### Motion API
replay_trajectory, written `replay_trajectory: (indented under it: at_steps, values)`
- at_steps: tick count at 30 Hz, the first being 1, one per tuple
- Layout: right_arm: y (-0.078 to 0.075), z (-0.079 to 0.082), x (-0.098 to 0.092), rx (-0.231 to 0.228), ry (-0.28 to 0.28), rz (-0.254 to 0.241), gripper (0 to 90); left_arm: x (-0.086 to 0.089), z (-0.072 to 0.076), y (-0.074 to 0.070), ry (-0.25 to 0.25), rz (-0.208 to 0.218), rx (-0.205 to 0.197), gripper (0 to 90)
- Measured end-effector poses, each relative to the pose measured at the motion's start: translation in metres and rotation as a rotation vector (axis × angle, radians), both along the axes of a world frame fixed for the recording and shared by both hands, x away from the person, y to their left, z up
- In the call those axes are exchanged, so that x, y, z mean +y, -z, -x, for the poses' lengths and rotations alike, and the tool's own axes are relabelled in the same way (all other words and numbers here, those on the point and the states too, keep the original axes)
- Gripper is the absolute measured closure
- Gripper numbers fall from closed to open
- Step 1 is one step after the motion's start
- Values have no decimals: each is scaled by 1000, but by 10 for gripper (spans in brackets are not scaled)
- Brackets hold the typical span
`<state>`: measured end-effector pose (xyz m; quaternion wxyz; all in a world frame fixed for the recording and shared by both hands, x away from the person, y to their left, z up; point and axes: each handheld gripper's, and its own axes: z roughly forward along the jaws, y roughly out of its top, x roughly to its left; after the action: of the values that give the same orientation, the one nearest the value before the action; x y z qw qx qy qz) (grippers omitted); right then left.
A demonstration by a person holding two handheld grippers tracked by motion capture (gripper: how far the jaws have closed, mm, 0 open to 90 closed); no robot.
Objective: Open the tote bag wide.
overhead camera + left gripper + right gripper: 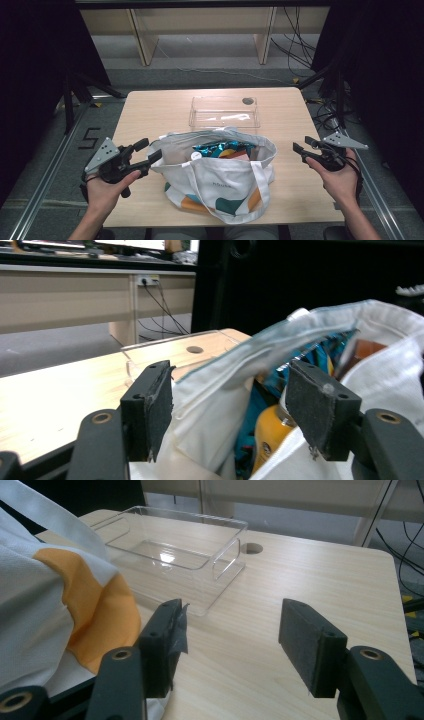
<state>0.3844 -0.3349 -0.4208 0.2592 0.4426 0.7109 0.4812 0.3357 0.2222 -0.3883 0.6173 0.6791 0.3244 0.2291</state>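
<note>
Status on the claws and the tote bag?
Left claw open, straddling the tote bag rim. Right claw open, empty, beside the bag. Snacks inside. Clear tray behind; nothing blocking.

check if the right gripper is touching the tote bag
Apart. In the high view, bare table shows between the right gripper and the tote bag; its fingers stand open, holding nothing.

I see my left gripper [235, 405] with jaws wide apart around the rim of the white cloth tote bag [225, 390]; a yellow bottle [270, 432] sits inside.
</note>
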Motion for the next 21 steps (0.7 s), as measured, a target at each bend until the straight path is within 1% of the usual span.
replay_trajectory:
  at_steps: [1, 2, 3, 4, 5, 6, 7, 8, 9, 10, 11, 12, 13, 14, 15, 16, 17, 18, 19, 20, 21]
  values:
    - [1, 0, 0, 0, 2, 4, 432, -3, 1, 0, 5, 0, 7, 350]
    - [1, -1, 0, -5, -4, 9, 429, -4, 1, 0, 10, -6, 3, 350]
    - [1, -1, -1, -8, -2, 11, 426, -6, 1, -1, 15, -4, 6, 350]
    - [1, -1, -1, -12, 4, 14, 417, -7, 0, -1, 25, 3, 0, 349]
    - [1, -1, -1, -6, 4, 5, 414, -9, 0, -2, 39, 1, -9, 349]
    - [2, 1, 3, 23, 23, -32, 410, -11, 2, -3, 39, -15, 1, 349]
    - [3, 0, 1, 9, 19, -11, 408, -13, 2, -4, 46, -20, 2, 350]
    - [3, 0, 2, 19, 19, -12, 406, -18, 3, -5, 60, -27, 0, 353]
    - [3, 1, 2, 29, 23, -17, 405, -22, 4, -7, 78, -45, -5, 363]
    - [4, -2, 0, 11, 7, -1, 404, -28, 4, -9, 103, -48, -10, 380]
    - [5, -3, 1, 2, 13, 1, 403, -36, 6, -13, 133, -60, 3, 410]
    - [4, -3, 1, 11, 9, -7, 402, -44, 8, -16, 161, -63, -4, 445]
    - [5, -3, 1, 3, 12, 1, 401, -52, 10, -19, 182, -70, -15, 464]
    - [5, -4, 1, -3, 13, 7, 400, -58, 11, -22, 199, -92, -28, 484]
    - [5, -3, 2, 3, 12, 0, 399, -69, 13, -25, 230, -130, -44, 497]
    - [4, -3, 3, 18, 7, -6, 398, -75, 13, -28, 247, -165, -54, 505]
    - [4, -2, 5, 30, 16, -14, 397, -83, 13, -31, 272, -217, -64, 507]
    - [4, -1, 5, 40, 27, -15, 395, -92, 12, -33, 310, -265, -79, 513]
    - [4, -2, 5, 26, 13, -11, 392, -99, 10, -34, 344, -287, -88, 525]
    - [4, -2, 6, 27, 15, -12, 391, -104, 8, -34, 359, -305, -87, 537]
    - [4, -2, 6, 18, 14, -5, 390, -110, 6, -34, 380, -340, -84, 540]
